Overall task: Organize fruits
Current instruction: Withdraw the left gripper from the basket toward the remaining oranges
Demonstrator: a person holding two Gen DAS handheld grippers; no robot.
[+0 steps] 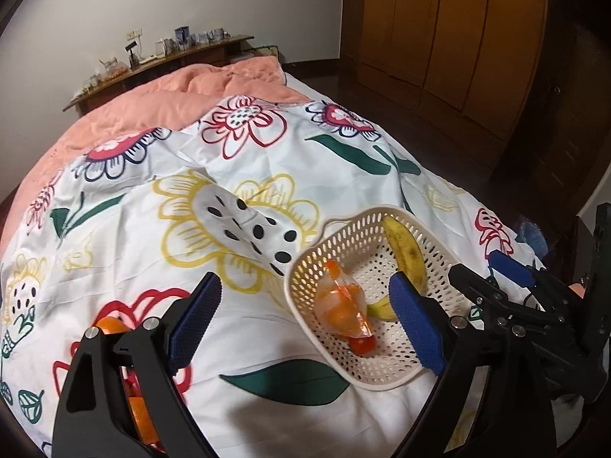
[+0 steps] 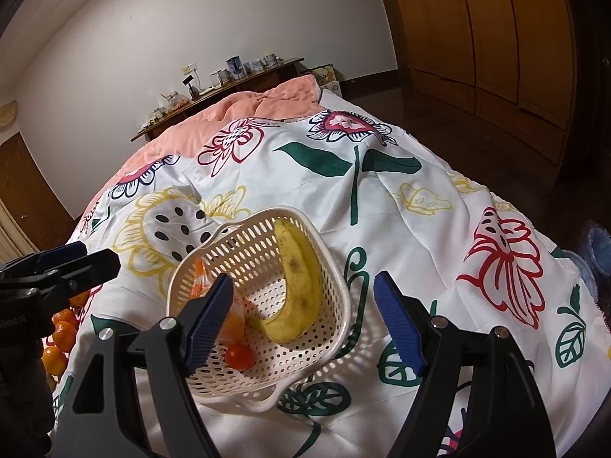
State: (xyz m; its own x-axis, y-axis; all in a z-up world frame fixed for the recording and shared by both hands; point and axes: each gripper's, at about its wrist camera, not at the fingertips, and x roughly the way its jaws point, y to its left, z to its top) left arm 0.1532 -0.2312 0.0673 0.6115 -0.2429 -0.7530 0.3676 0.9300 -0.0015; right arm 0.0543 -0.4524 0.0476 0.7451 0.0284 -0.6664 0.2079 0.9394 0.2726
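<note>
A cream perforated basket (image 1: 378,384) (image 2: 252,404) sits on the flowered bedspread. It holds a yellow banana (image 1: 406,255) (image 2: 301,286), a clear packet of orange fruit (image 1: 341,305) (image 2: 231,322) and a small red tomato (image 1: 361,345) (image 2: 239,357). My left gripper (image 1: 305,324) (image 2: 93,257) is open at the basket's left side, its pads clear of the packet. My right gripper (image 2: 303,320) (image 1: 485,271) is open above the basket's near side and touches nothing. Loose oranges (image 1: 110,324) (image 2: 63,336) lie left of the basket, partly hidden by a left finger.
The white flowered bedspread (image 1: 267,160) covers the bed, with a pink quilt (image 1: 183,95) beyond it. A wooden shelf with small items (image 1: 164,61) runs along the far wall. Wooden wardrobes (image 1: 439,30) stand at the right. The bed's right edge drops to dark floor.
</note>
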